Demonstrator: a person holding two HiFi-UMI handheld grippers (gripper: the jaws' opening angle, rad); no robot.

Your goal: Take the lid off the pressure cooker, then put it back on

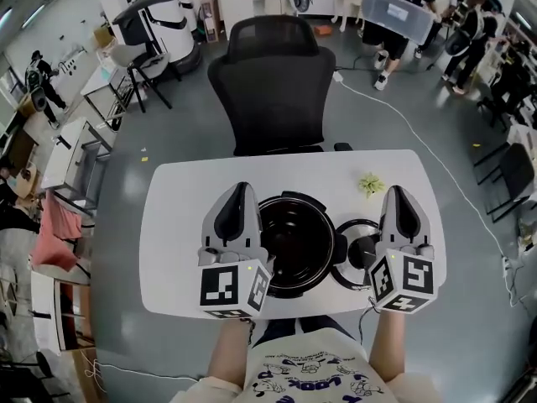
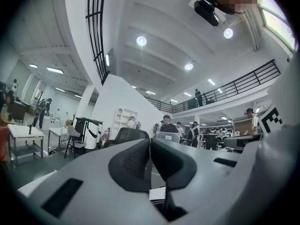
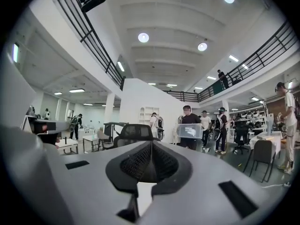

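The pressure cooker [image 1: 295, 242] stands open at the middle of the white table [image 1: 185, 191], its dark inner pot showing. Its round black lid [image 1: 357, 254] lies on the table just right of the pot, partly hidden behind my right gripper. My left gripper [image 1: 240, 187] hovers over the pot's left rim and my right gripper [image 1: 396, 191] over the lid's right side. Both point level and away from me. In the left gripper view the left gripper [image 2: 150, 146] has its pads together with nothing between them. The right gripper [image 3: 151, 149] is likewise shut and empty.
A small green sprig [image 1: 370, 183] lies on the table at the back right. A black office chair [image 1: 273, 82] stands behind the table's far edge. A white cable [image 1: 419, 133] runs across the floor on the right. People and desks fill the room beyond.
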